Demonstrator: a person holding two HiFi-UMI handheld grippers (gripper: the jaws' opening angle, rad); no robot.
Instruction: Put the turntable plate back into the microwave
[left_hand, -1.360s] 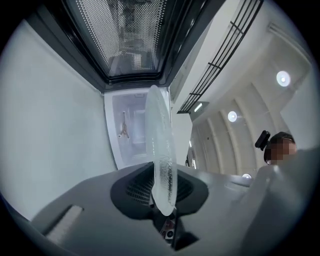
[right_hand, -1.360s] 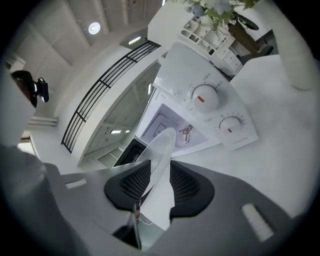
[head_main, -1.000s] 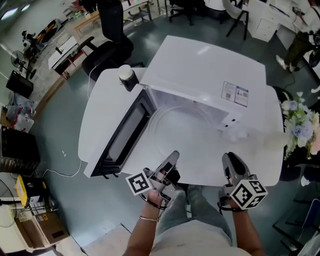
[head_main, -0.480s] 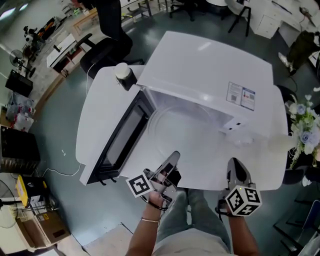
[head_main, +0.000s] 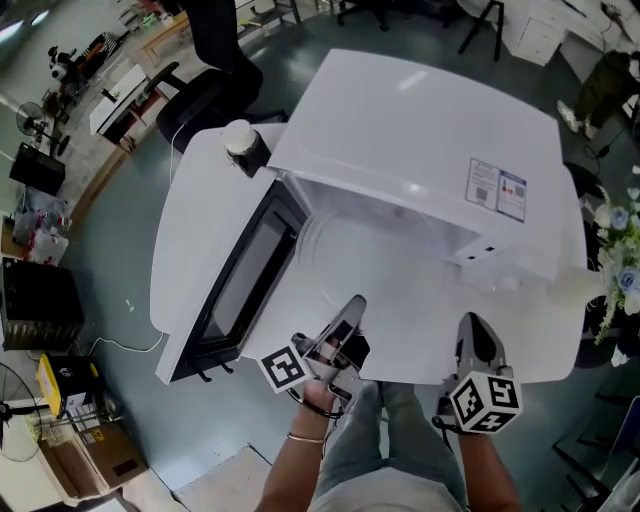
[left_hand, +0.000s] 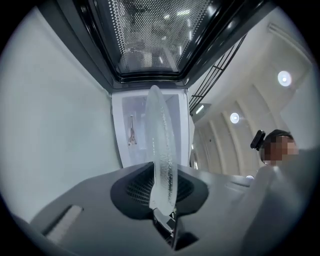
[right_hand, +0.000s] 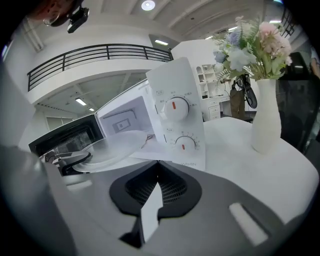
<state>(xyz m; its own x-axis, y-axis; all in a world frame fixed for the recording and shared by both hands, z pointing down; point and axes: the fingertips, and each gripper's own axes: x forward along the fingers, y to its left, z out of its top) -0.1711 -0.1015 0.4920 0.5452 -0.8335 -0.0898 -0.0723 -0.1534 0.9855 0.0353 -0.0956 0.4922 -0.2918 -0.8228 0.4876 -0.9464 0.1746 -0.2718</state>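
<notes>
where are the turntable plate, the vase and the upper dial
turntable plate (right_hand: 111, 146), right gripper view, middle of the glass disc
vase (right_hand: 266, 119), right gripper view, white body below the flowers
upper dial (right_hand: 175, 108), right gripper view, centre of the knob

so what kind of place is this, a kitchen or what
Probably an open office or lab workspace, not a kitchen: the microwave sits on a white table, with a black office chair and a cluttered workbench nearby on a bare grey floor.
</notes>
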